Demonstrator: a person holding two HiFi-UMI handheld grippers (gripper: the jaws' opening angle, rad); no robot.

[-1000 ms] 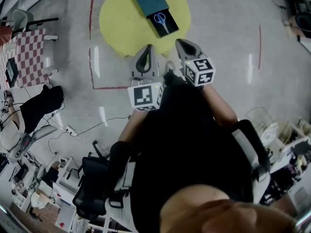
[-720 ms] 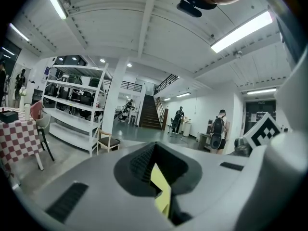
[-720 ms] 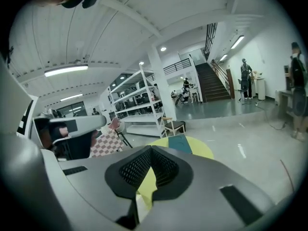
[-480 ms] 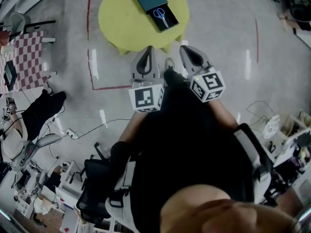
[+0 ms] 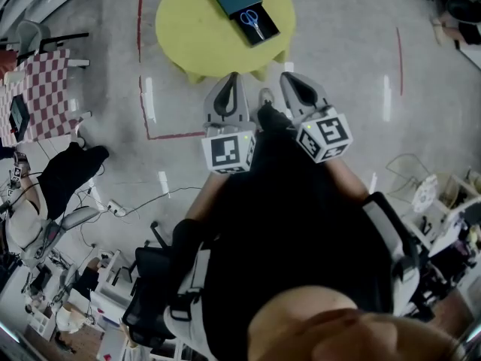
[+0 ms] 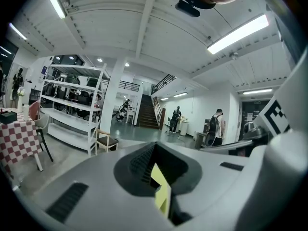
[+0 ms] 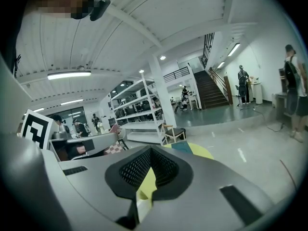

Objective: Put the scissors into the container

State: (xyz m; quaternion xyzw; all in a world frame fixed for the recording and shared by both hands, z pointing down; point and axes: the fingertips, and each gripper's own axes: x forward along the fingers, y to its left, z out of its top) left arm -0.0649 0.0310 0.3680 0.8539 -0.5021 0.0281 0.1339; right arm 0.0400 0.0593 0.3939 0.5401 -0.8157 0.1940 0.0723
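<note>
Two grippers, one round yellow table, one container and one pair of scissors are counted. Far to the left of the left gripper, one red-and-white checked table [image 5: 41,81] is seen. The left gripper [image 5: 230,81] is held low in front of the dark-clothed body and pointed straight at the yellow table [image 5: 188,36]. Its jaws are pressed together with nothing gripped, and only a yellow sliver is seen through their notch. The scissors [image 5: 250,19] are found ahead of both tips, between the two lines of aim. They are laid on the black part of the container [image 5: 264,33], beside its teal part. The right gripper [image 5: 290,80] is held alongside and angled slightly leftward, its jaws likewise closed and empty. Both hands are hidden behind the marker cubes [image 5: 227,150]. The table's far edge is cut off by the frame. Whether the scissors sit in a recess cannot be made out.
</note>
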